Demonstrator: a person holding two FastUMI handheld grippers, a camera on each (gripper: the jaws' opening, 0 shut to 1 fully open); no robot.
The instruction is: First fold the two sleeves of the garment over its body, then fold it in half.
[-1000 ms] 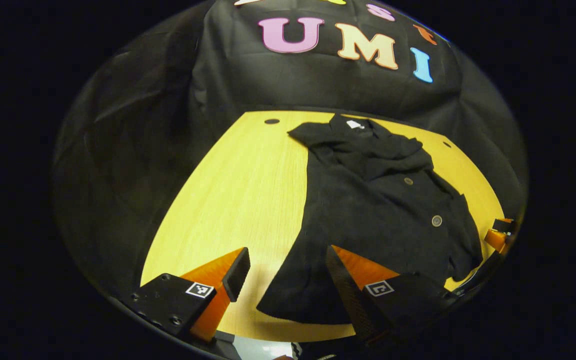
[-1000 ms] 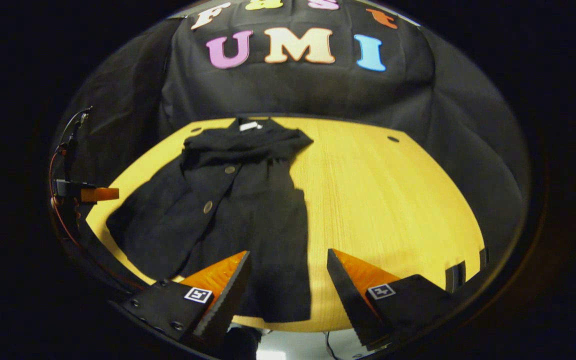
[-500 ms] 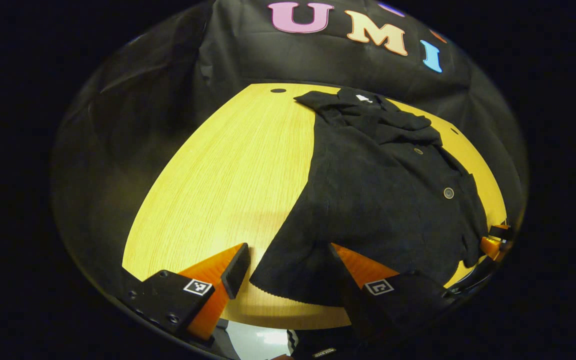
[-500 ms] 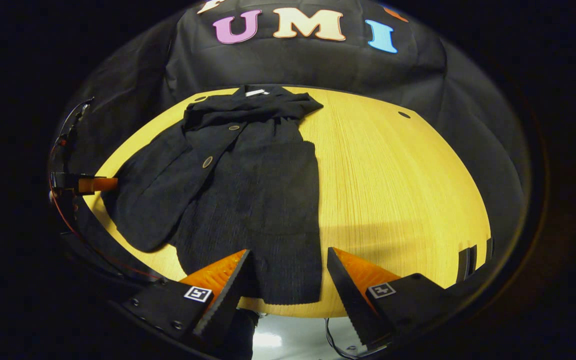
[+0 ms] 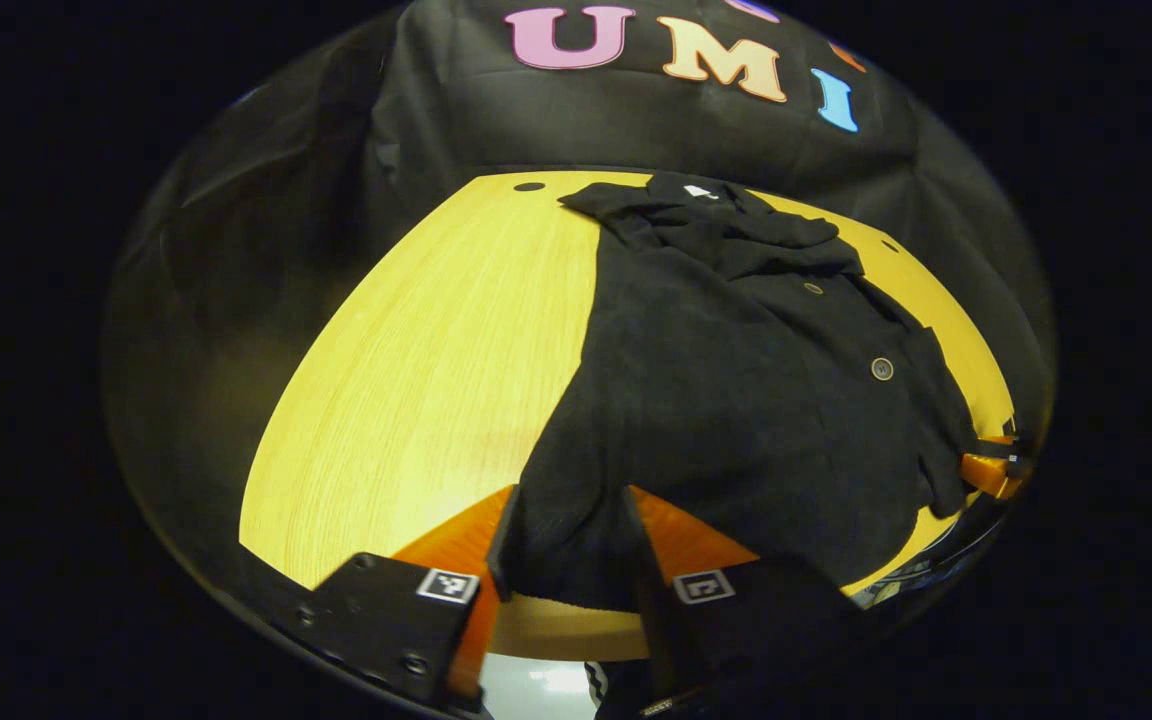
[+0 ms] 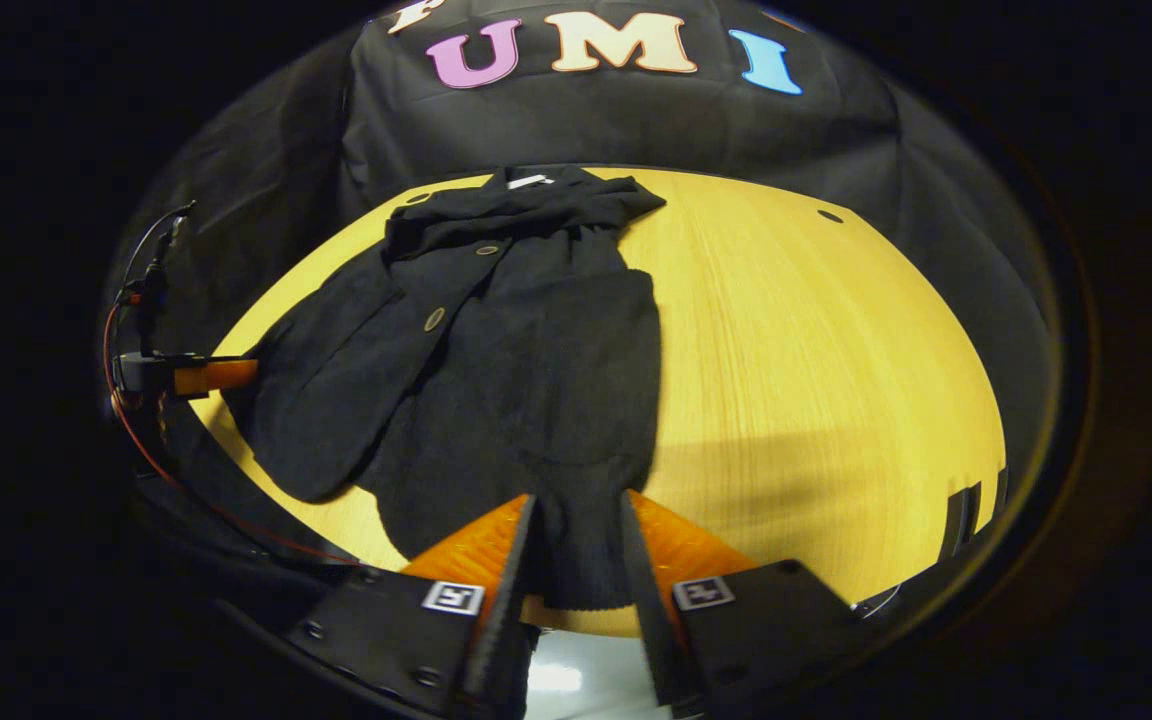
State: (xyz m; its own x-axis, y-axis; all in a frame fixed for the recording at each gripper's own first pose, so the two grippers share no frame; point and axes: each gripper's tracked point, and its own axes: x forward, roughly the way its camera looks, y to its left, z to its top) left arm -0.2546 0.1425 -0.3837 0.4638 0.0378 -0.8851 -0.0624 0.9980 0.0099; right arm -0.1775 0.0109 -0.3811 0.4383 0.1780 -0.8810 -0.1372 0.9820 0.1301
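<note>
A black buttoned garment [image 5: 736, 380] lies flat on the yellow wooden table [image 5: 436, 350], collar with a white label at the far end, sleeves folded in across the chest. In the left gripper view, my left gripper [image 5: 566, 555] has its fingers closed in on the near left corner of the hem, with fabric filling the gap. In the right gripper view, the garment [image 6: 516, 360] reaches down to my right gripper [image 6: 576, 560], whose fingers pinch the near right corner of the hem at the table's front edge.
The other gripper shows small at the right rim of the left gripper view [image 5: 991, 470], and at the left rim of the right gripper view [image 6: 201, 375] with a red cable. Bare table [image 6: 816, 380] stretches right of the garment.
Both grippers dropped toward the near hem and their fingers narrowed from wide open to pressing on the fabric. The hem corners now bunch between the fingers.
</note>
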